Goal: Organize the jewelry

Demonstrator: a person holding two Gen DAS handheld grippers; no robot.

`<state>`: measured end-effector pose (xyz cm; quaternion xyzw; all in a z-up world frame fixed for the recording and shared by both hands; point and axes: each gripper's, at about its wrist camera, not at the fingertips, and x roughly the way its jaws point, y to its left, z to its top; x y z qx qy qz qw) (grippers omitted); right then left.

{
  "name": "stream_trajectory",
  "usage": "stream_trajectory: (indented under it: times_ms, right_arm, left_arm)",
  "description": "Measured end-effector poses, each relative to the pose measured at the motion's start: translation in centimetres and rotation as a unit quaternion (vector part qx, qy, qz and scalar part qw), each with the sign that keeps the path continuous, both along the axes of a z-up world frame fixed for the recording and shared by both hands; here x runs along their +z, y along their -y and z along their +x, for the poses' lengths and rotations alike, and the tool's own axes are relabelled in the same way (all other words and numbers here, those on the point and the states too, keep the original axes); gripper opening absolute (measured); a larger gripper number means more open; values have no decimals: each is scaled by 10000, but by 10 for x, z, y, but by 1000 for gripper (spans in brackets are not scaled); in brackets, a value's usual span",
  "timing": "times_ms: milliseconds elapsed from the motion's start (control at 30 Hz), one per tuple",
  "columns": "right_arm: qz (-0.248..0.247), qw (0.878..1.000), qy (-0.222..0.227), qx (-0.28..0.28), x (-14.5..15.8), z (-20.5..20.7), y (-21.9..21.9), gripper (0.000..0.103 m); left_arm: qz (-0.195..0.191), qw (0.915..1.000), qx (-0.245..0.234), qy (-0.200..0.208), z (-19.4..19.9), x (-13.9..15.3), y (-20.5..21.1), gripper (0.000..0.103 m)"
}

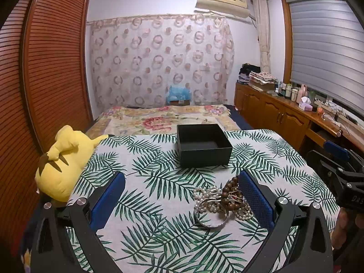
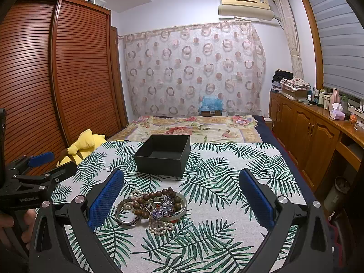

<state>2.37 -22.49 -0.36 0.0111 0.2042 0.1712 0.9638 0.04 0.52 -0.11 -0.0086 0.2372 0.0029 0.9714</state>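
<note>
Both your grippers' jaws are wide apart, nothing gripped. Left gripper (image 1: 182, 195) sits w/ the jewelry pile (image 1: 221, 201) just inside its right pad; right gripper (image 2: 182, 195) has the pile (image 2: 151, 209) btwn pads, nearer the left one. Pile lies on the leaf-print cloth (image 2: 227, 177). Black box (image 2: 163, 154) is behind it, open, apart from the pile. Yellow plush (image 1: 61, 161) at the cloth's left edge.

I hold both tongs tilted a little downward, side by side. My left tongs (image 1: 182, 191) stand spread wide, nothing between the pads. My right tongs (image 2: 181, 190) gape just as wide, also gripping nothing. A hand (image 2: 13, 225) grips the left handle.
</note>
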Motion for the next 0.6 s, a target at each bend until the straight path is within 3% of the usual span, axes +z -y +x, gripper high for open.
stream_trajectory:
  times_ms: [600]
  right_arm:
    - [2,10000,-3,4,0,0,0,102]
  left_arm:
    - [13,10000,-11,-3,-3,-6,-2,97]
